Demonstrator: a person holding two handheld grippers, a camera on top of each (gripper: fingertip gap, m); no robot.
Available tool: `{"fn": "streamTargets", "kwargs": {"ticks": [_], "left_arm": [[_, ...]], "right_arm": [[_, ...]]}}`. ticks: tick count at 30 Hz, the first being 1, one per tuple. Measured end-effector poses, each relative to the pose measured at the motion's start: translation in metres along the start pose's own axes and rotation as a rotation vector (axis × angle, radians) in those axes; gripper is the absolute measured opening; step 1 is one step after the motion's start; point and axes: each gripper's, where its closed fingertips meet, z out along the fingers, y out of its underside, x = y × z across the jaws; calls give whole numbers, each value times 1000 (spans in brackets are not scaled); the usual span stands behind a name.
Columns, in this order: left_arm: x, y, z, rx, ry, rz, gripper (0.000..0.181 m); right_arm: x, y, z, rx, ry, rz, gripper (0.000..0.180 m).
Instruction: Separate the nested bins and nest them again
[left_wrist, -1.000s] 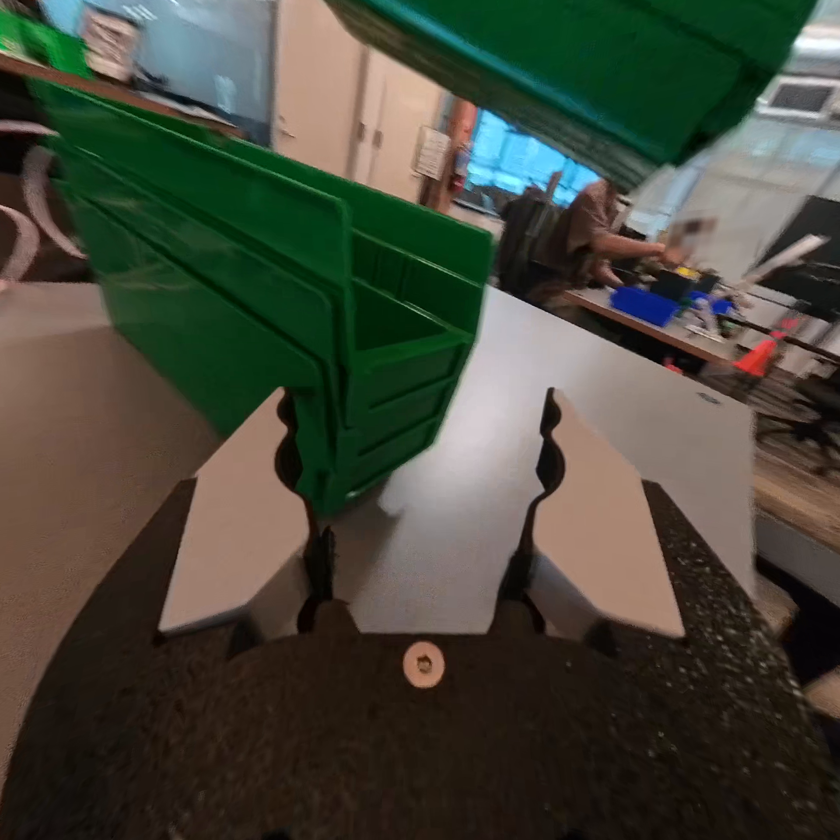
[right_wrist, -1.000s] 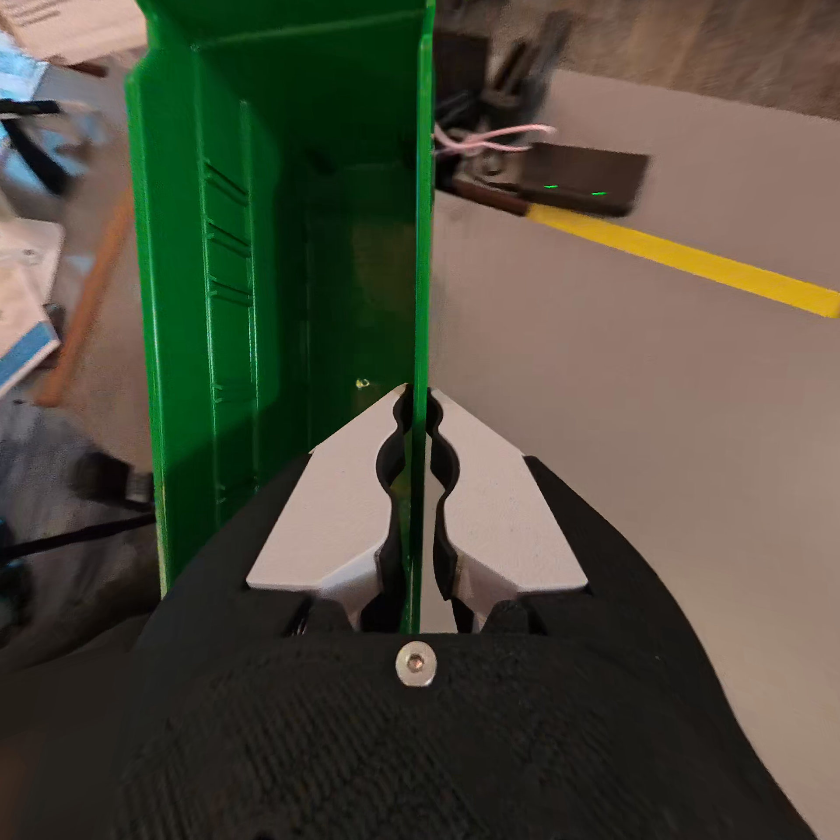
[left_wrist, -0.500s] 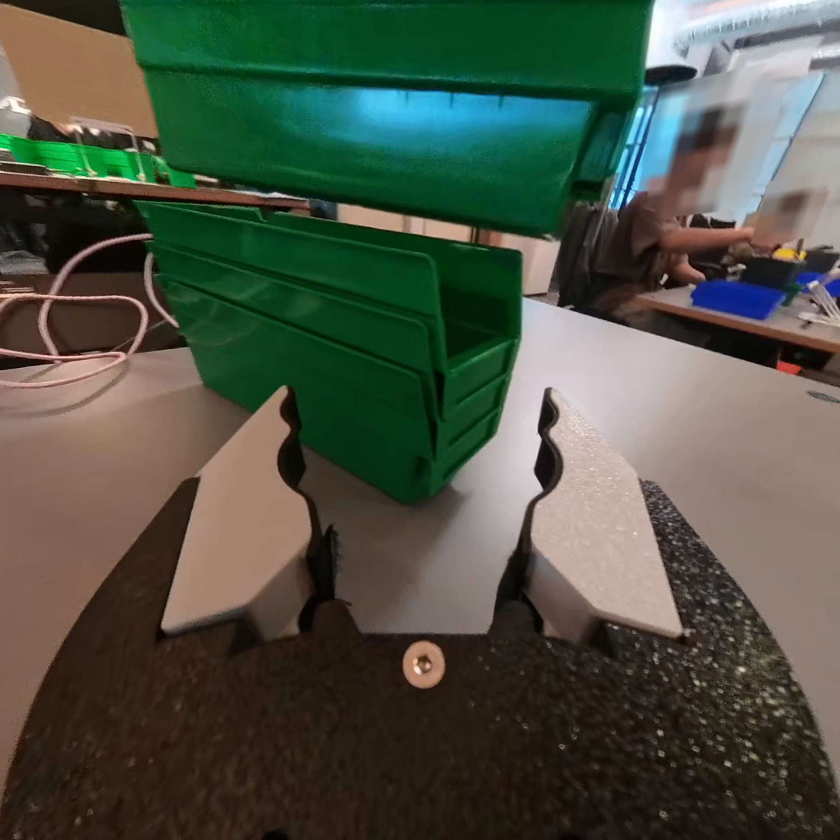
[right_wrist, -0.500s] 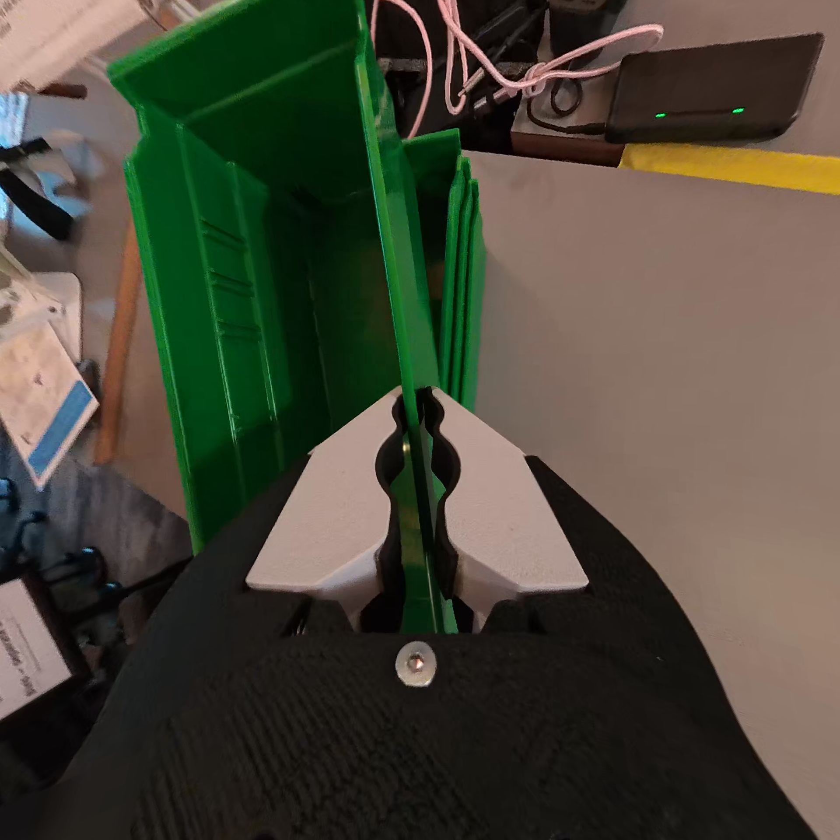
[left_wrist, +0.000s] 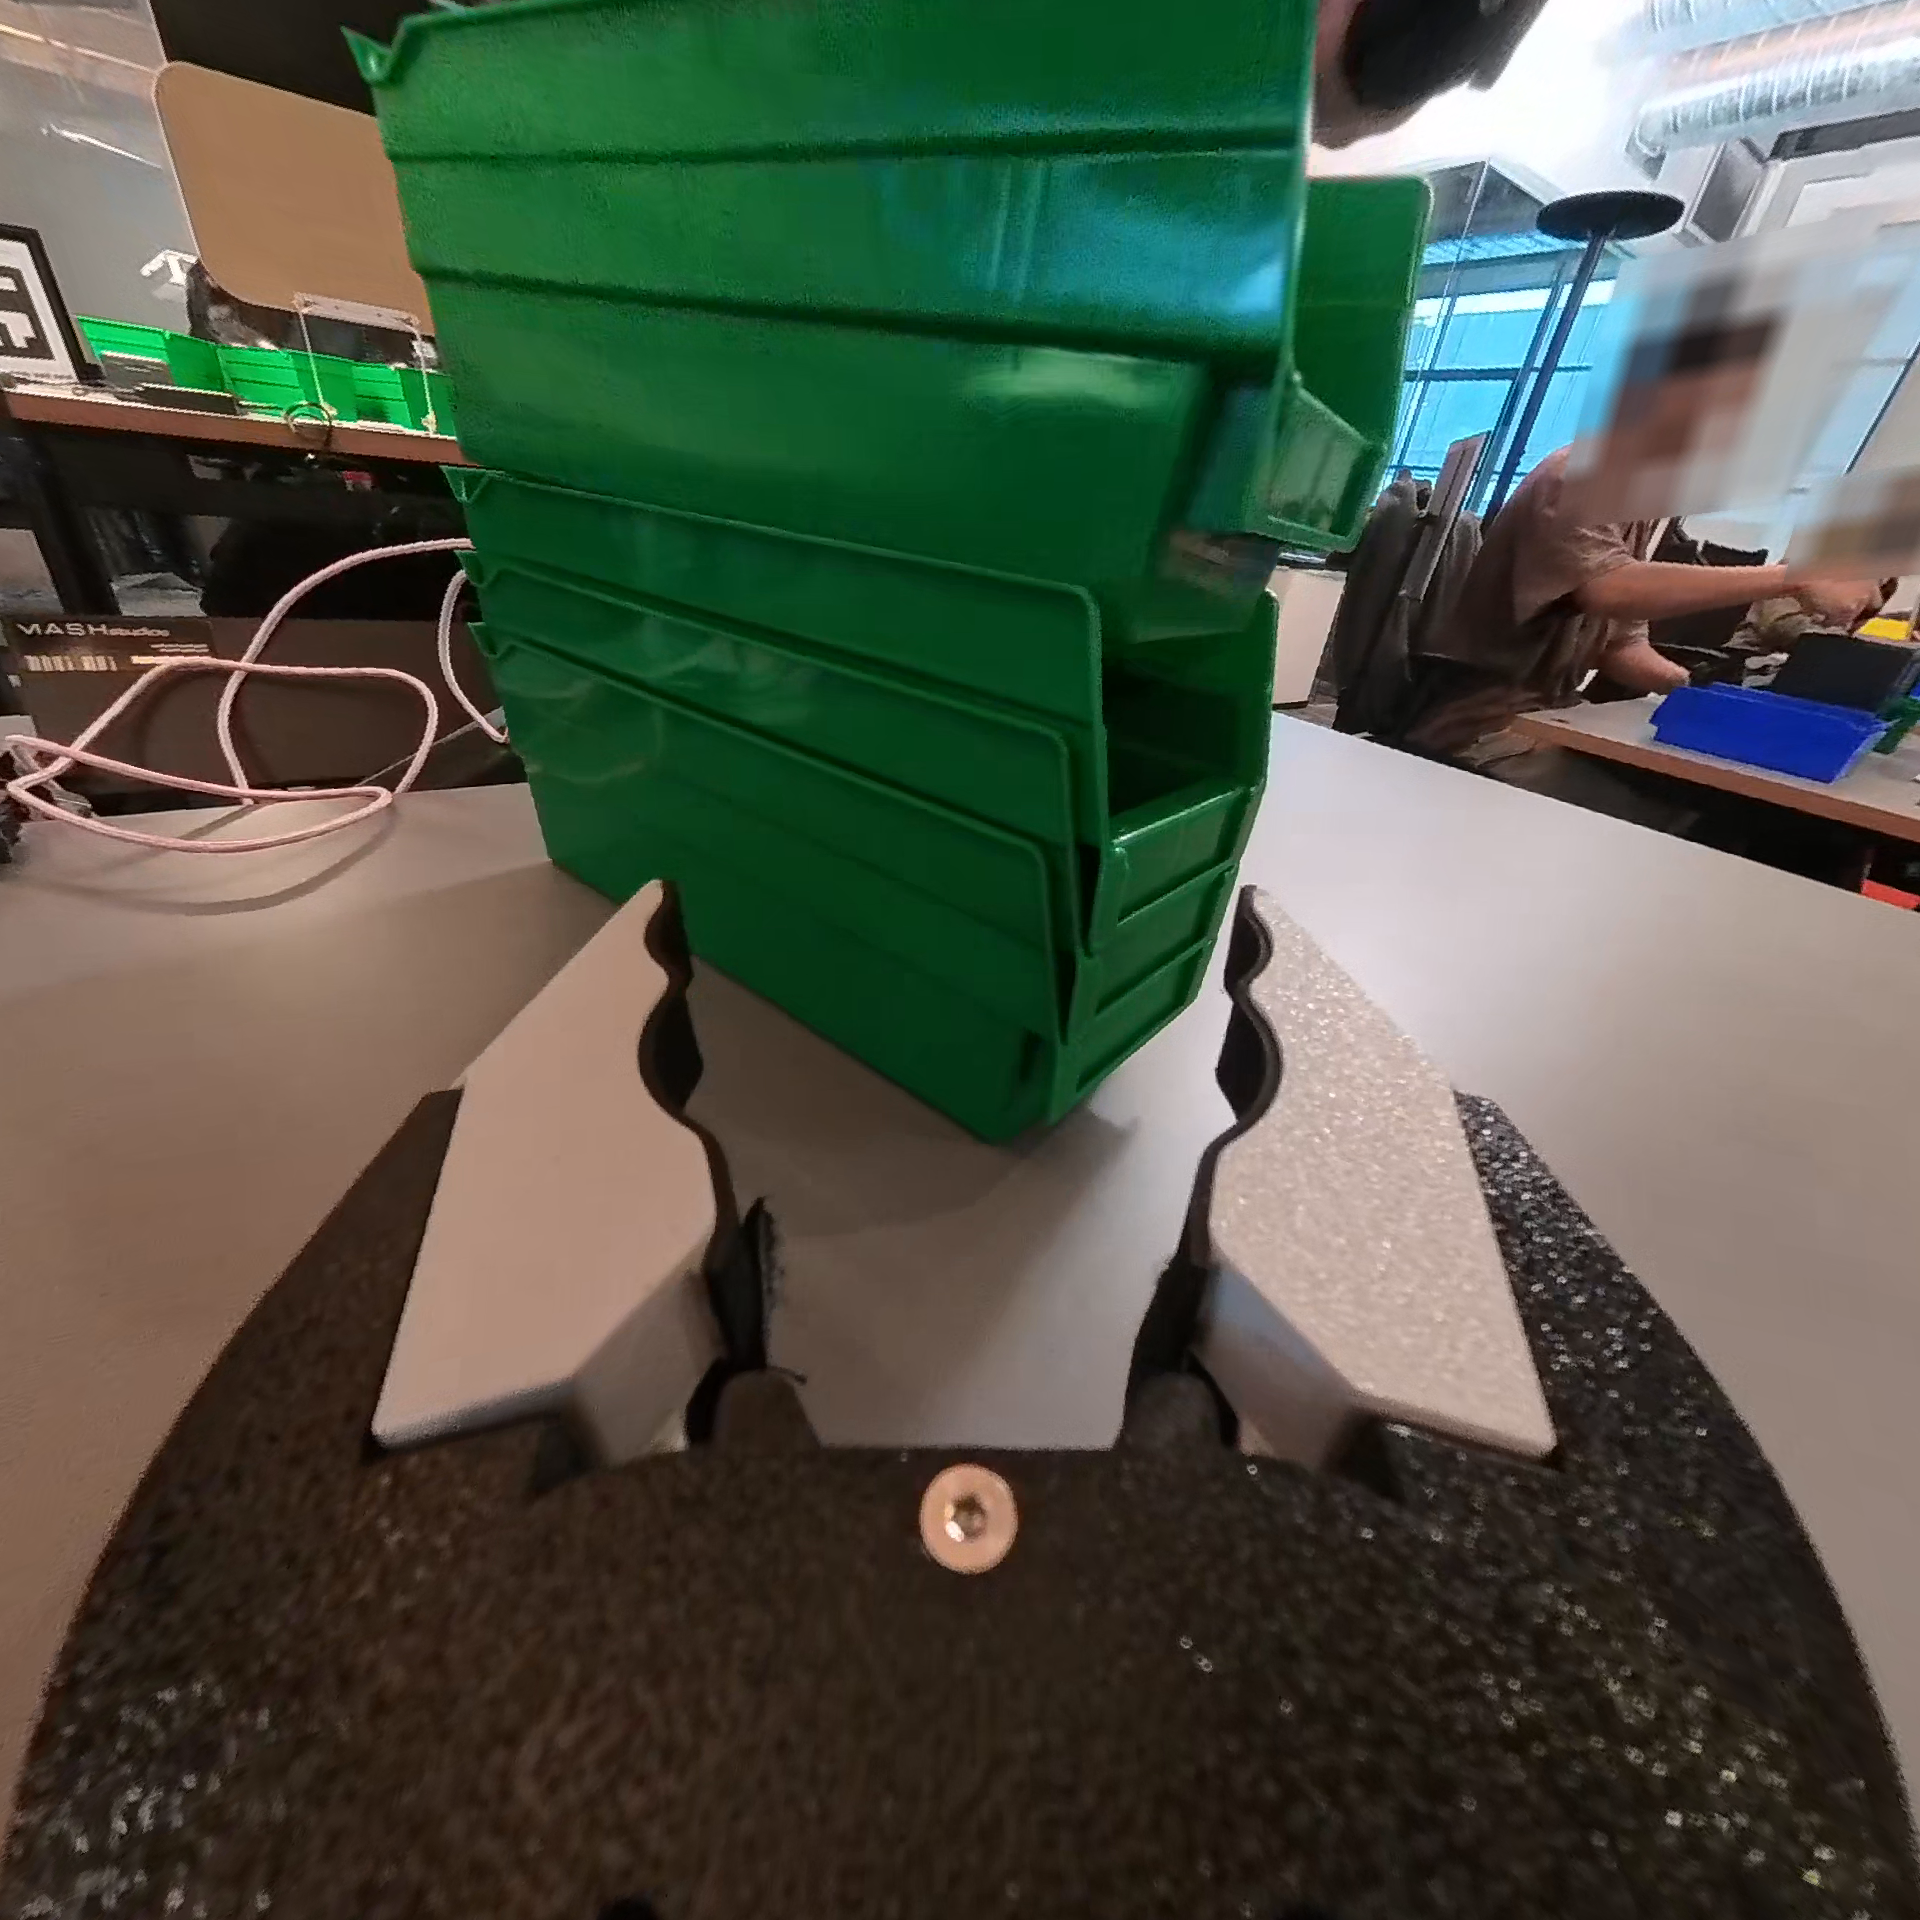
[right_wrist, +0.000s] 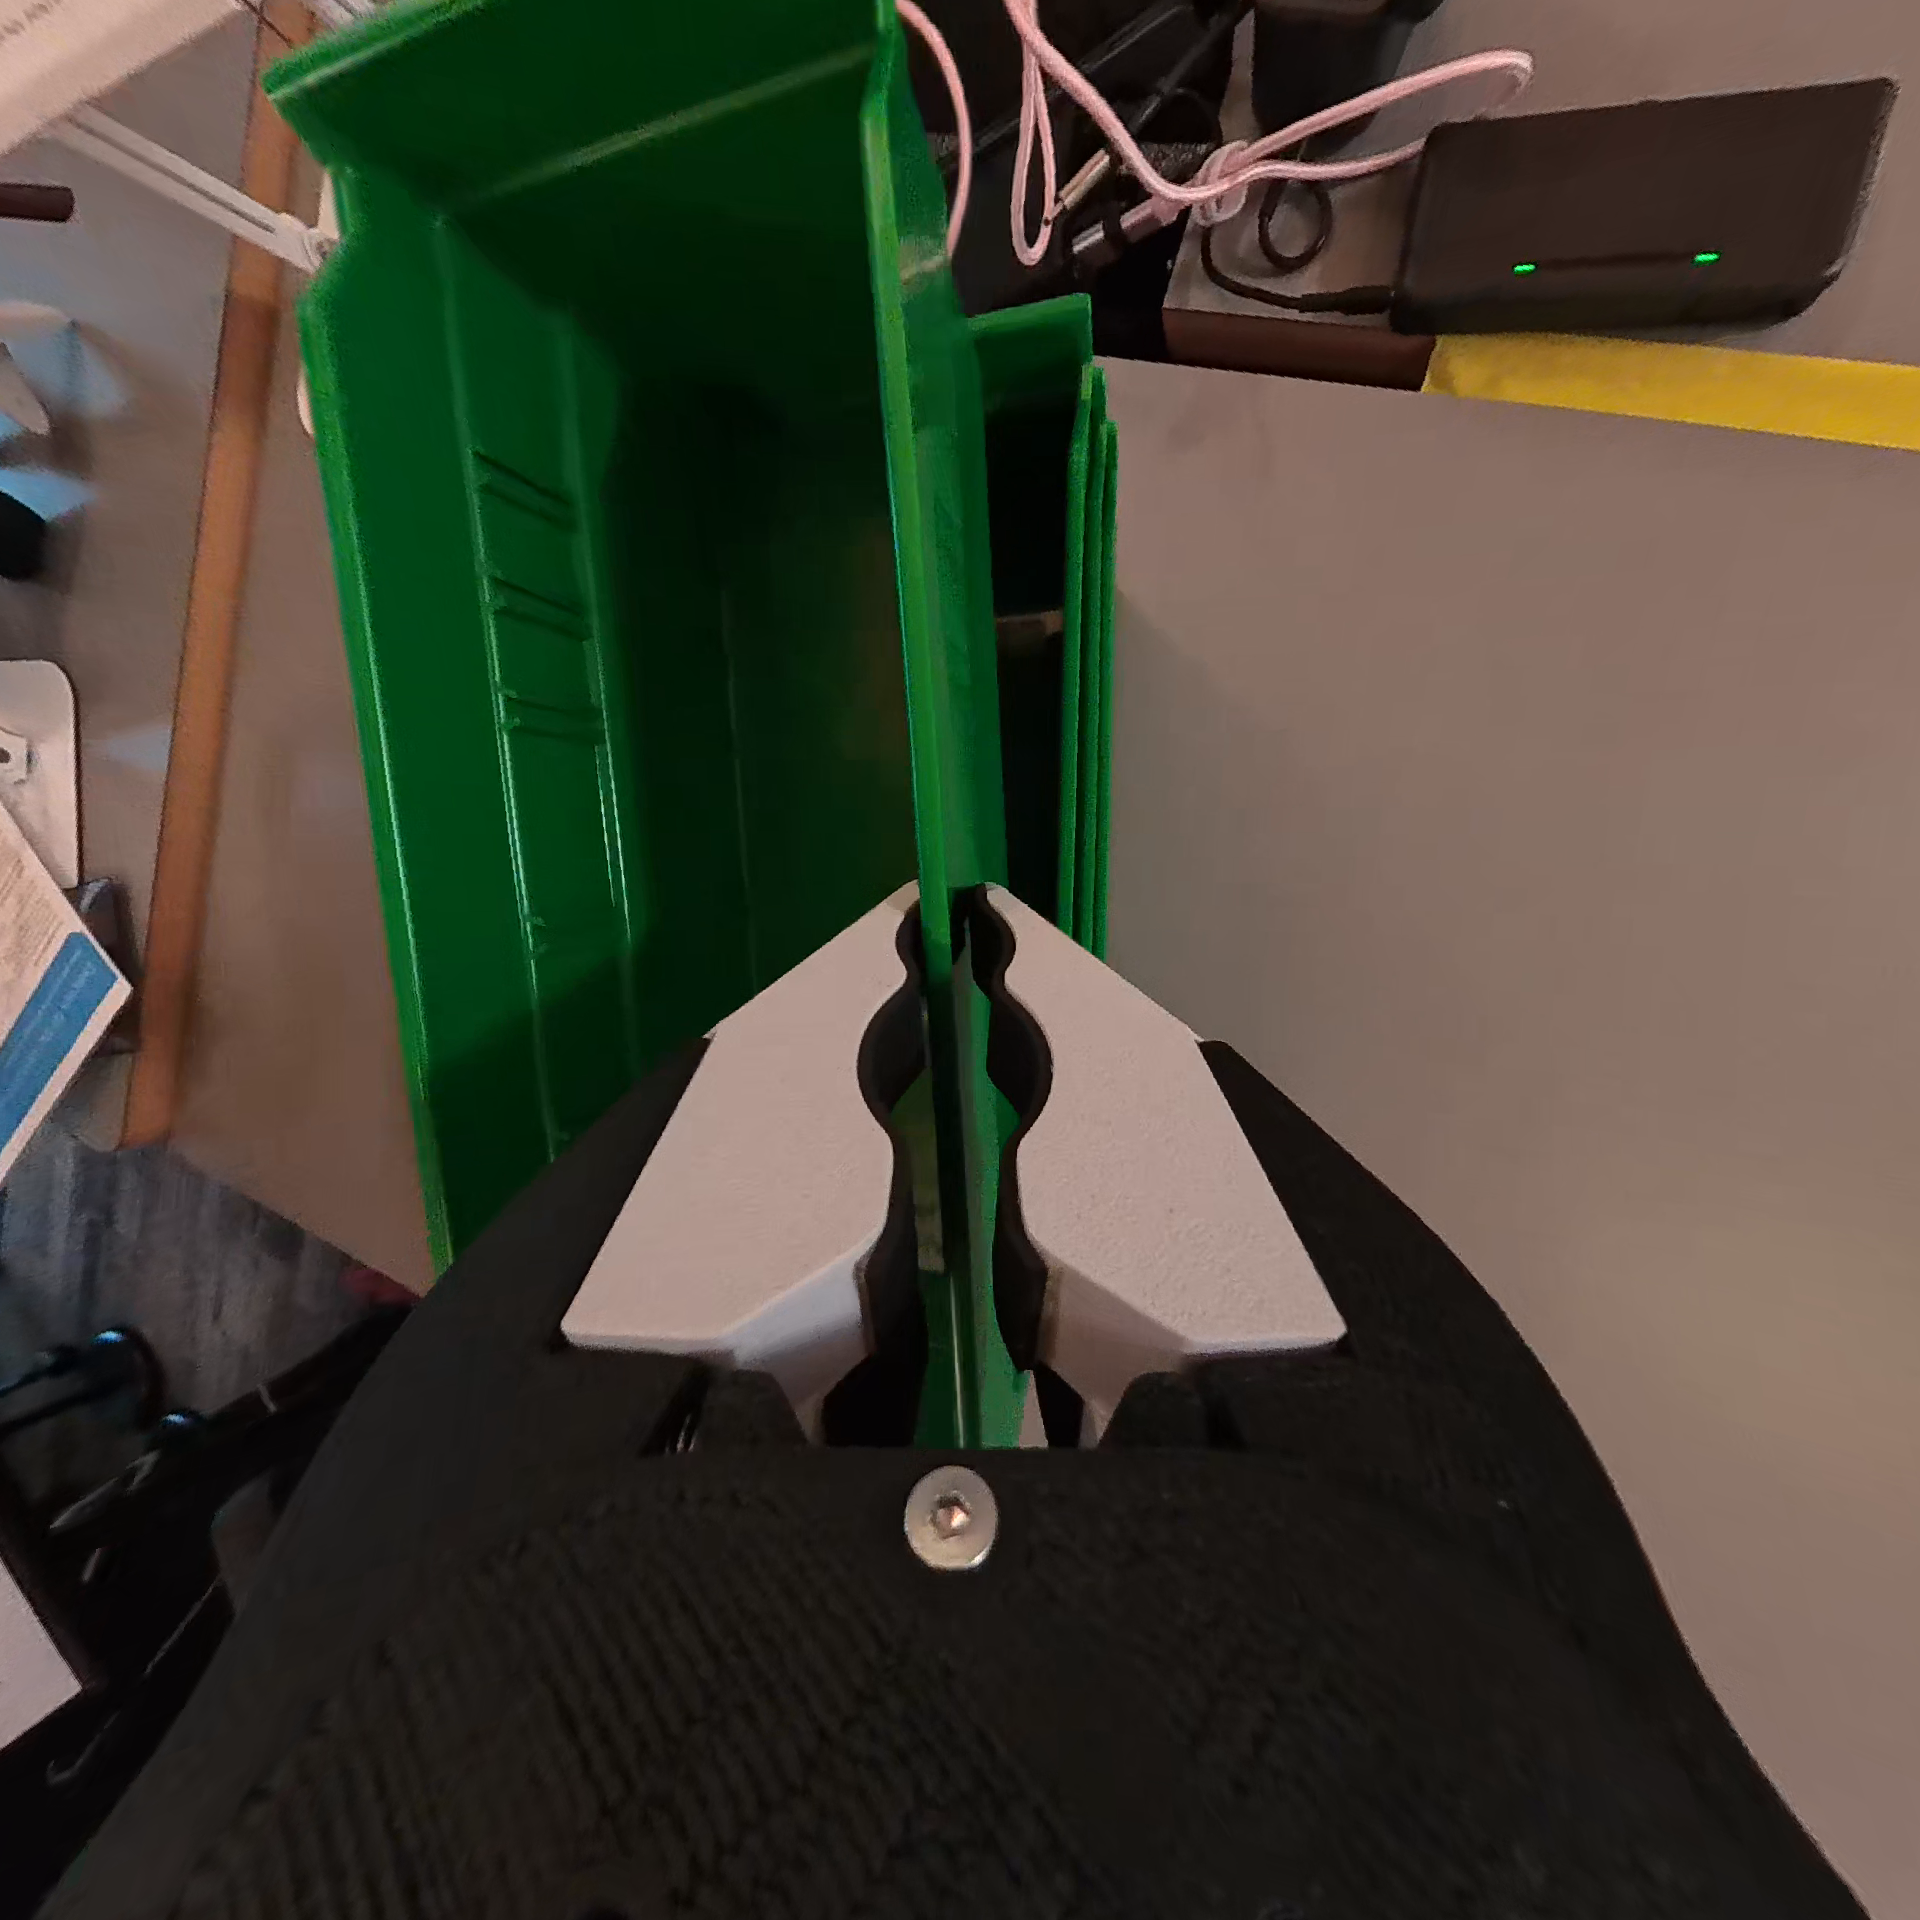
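Observation:
A stack of nested green bins (left_wrist: 831, 831) stands on the grey table (left_wrist: 1558, 987) in the left wrist view. Another green bin (left_wrist: 831, 312) hangs just above the stack, tilted slightly. My left gripper (left_wrist: 956, 925) is open and empty, low over the table in front of the stack. In the right wrist view my right gripper (right_wrist: 951, 904) is shut on the side wall of the lifted green bin (right_wrist: 623, 623). The rims of the stack (right_wrist: 1091, 644) show below it to the right.
A pink cable (left_wrist: 239, 727) lies on the table to the left of the stack. A black device with green lights (right_wrist: 1642, 208) and a yellow tape strip (right_wrist: 1683, 390) sit at the table's edge. A person works at another desk with a blue bin (left_wrist: 1766, 732).
The lifted bin has come down closer over the stack and lined up with it. My left gripper has stayed open and drawn slightly nearer the stack's front.

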Motion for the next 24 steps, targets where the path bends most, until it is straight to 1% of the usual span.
{"fn": "streamTargets", "kwargs": {"ticks": [3,8,16,24], "left_arm": [[1,0,0,0,7,-7,101],[9,-12,-4,71,54,-17,99],[5,-11,-5,66,44,-24,99],[5,-9,-3,53,41,-28,99]], "right_arm": [[2,-1,1,-2,7,4,3],[5,1,6,0,-1,32,3],[11,10,21,-24,7,38,4],[16,14,25,-22,29,47,4]]}}
